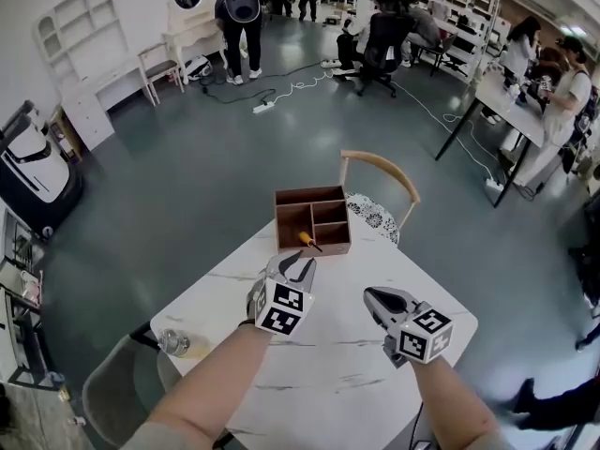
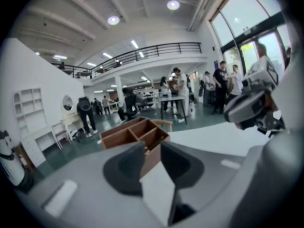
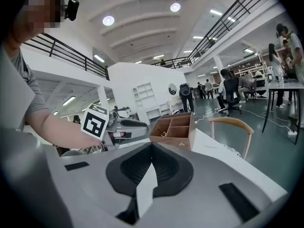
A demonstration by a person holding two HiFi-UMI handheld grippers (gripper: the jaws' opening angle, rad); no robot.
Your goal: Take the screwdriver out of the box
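A brown wooden box (image 1: 312, 220) with compartments stands at the far end of the white marble table (image 1: 328, 373). The screwdriver (image 1: 307, 240), with an orange handle, lies in the box's near-left compartment. My left gripper (image 1: 302, 262) hovers just short of the box's near wall, close to the screwdriver, jaws apart with nothing between them. In the left gripper view the box (image 2: 135, 132) shows through the gap of the left gripper (image 2: 152, 145). My right gripper (image 1: 369, 294) hangs over the table right of it, jaws shut and empty. The right gripper view shows the right gripper (image 3: 152, 145) with tips together and the box (image 3: 173, 128) ahead.
A wooden chair (image 1: 380, 172) stands behind the table, with a white lace mat (image 1: 373, 216) beside the box. A plastic bottle (image 1: 178, 343) lies at the table's left edge, above a grey chair (image 1: 112, 401). People and desks fill the room beyond.
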